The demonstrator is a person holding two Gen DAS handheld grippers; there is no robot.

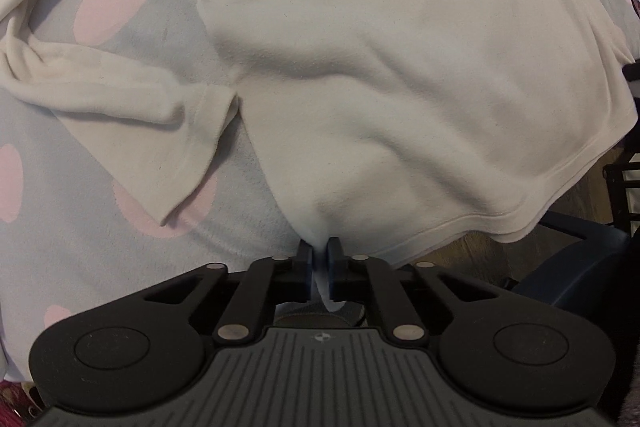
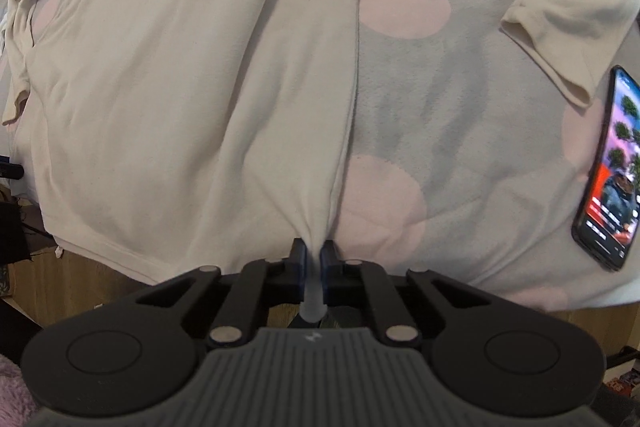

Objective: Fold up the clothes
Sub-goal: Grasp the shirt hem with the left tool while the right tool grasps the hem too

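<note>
A cream long-sleeved shirt [image 1: 380, 59] lies spread on a grey blanket with pink dots [image 1: 80, 187]. My left gripper [image 1: 319, 254] is shut on the shirt's hem at its near left corner. One sleeve [image 1: 120, 95] lies crumpled to the left of the body. In the right wrist view the shirt [image 2: 180, 87] fills the left half, and my right gripper [image 2: 314, 251] is shut on its near right hem corner, cloth bunched between the pads. The other sleeve [image 2: 560, 27] lies at the upper right.
A phone [image 2: 612, 167] with its screen lit lies on the blanket [image 2: 460, 127] at the right edge. Wooden floor [image 2: 80, 279] shows below the bed's near edge. A dark blue object [image 1: 580, 267] stands at the lower right in the left wrist view.
</note>
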